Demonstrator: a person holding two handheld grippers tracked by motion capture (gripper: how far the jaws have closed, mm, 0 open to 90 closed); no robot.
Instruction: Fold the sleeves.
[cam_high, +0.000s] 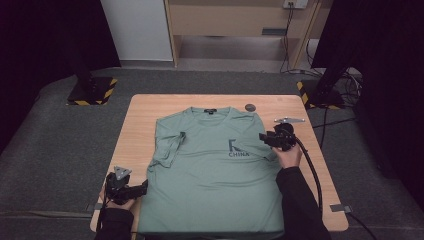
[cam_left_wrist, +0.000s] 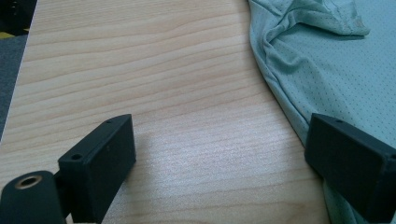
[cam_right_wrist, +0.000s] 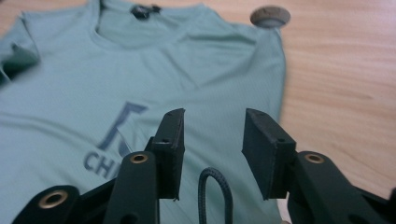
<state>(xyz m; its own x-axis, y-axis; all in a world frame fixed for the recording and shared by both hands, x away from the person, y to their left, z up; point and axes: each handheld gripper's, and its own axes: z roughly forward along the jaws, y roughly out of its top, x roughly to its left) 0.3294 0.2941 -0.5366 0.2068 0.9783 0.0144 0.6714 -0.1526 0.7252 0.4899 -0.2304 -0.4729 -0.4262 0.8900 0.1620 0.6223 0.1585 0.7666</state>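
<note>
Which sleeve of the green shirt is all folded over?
The sleeve on the left gripper's side: it lies folded in onto the T-shirt. The other one, by the right gripper, isn't.

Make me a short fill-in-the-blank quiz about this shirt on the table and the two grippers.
1. The T-shirt lying flat on the wooden table is ____ in colour.
2. The word printed on the shirt's chest reads ____.
3. The left gripper has its jaws spread wide, one over bare wood and the other over the shirt's ____.
4. The right gripper hovers over the shirt with its jaws ____.

Missing words: green; CHINA; edge; open
</note>
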